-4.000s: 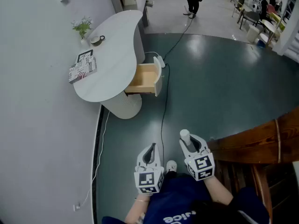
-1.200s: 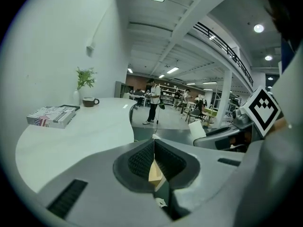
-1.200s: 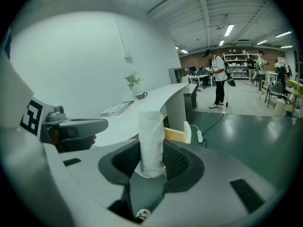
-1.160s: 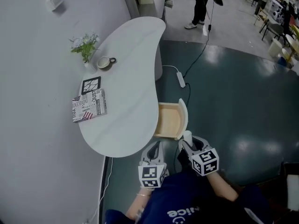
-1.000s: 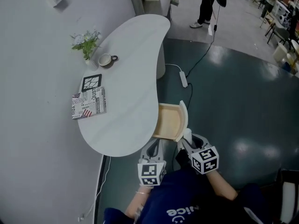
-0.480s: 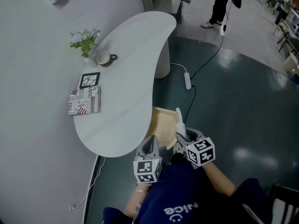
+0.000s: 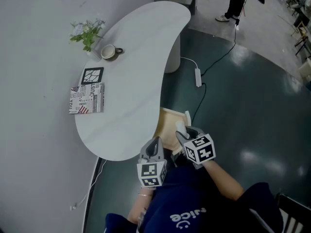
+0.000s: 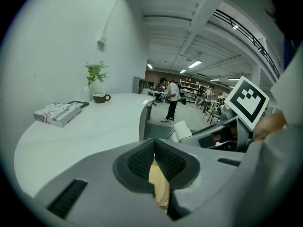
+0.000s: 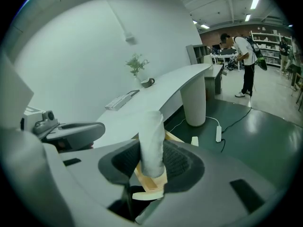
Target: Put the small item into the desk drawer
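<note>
A white curved desk (image 7: 136, 67) has a wooden drawer (image 7: 168, 125) pulled open at its near side. My right gripper (image 7: 182, 133) is shut on a small white roll (image 7: 180, 126), held upright just above the drawer's front edge. In the right gripper view the white roll (image 9: 151, 138) stands between the dark pads, with the drawer (image 9: 150, 179) showing below it. My left gripper (image 7: 154, 143) hangs beside the drawer, near the desk's edge. In the left gripper view the left gripper (image 8: 154, 148) has its pads together with nothing between them.
On the desk lie a patterned book (image 7: 86, 98), a black square frame (image 7: 92, 75), a cup (image 7: 108, 51) and a small plant (image 7: 85, 29). A power strip with cable (image 7: 198, 76) lies on the dark floor. A person (image 7: 239, 1) stands at the far end.
I have come closer to the desk. Both grippers moved toward the drawer, and the right one, still gripping the white roll, now hangs over the drawer's front.
</note>
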A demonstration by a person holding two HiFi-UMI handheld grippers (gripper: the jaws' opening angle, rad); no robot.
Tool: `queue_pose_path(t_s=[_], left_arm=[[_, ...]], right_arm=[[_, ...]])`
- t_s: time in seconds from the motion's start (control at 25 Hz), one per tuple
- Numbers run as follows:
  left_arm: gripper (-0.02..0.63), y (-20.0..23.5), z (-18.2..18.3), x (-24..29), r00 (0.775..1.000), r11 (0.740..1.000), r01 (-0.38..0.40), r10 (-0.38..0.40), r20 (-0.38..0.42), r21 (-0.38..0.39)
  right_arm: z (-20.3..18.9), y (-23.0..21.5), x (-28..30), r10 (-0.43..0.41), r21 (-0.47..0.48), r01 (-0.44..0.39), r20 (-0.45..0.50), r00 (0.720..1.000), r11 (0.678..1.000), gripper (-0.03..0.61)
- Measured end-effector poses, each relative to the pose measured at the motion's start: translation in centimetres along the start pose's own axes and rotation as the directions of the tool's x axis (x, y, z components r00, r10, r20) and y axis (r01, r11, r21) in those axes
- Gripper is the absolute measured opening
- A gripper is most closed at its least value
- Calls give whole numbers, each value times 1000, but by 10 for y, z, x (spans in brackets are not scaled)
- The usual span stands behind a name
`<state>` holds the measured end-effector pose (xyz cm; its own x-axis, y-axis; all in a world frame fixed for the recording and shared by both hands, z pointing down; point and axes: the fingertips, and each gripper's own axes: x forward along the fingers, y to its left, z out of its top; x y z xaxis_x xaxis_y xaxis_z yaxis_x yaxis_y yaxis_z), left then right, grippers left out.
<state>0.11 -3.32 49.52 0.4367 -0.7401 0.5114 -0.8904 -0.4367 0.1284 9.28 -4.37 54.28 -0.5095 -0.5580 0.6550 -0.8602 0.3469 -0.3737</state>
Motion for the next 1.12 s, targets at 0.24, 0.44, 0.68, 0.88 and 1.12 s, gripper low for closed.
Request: queue_pose_path(t_s=[0.24, 0.44, 0.68, 0.88, 1.12], left_arm=[[6, 10, 13, 12, 1000, 1000, 10, -10, -9, 26], [6, 27, 13, 16, 1000, 1000, 4, -4, -19, 7], [6, 48, 9, 14, 999, 1000, -20, 19, -30, -12], [6, 62, 4, 11, 998, 999, -32, 30, -50, -25], [6, 75, 0, 13, 996, 999, -27, 24, -86, -42]], right_arm=[[5, -6, 23, -11, 25, 13, -64, 998, 1000, 149], [3, -9, 44, -18, 32, 22, -117, 993, 999, 149], [-7, -12, 71, -22, 38, 29, -183, 983, 999, 149], [-16, -13, 93, -27, 52, 40, -236, 971, 998, 149], [-31, -18, 112, -33, 81, 59, -290, 956, 995, 149]])
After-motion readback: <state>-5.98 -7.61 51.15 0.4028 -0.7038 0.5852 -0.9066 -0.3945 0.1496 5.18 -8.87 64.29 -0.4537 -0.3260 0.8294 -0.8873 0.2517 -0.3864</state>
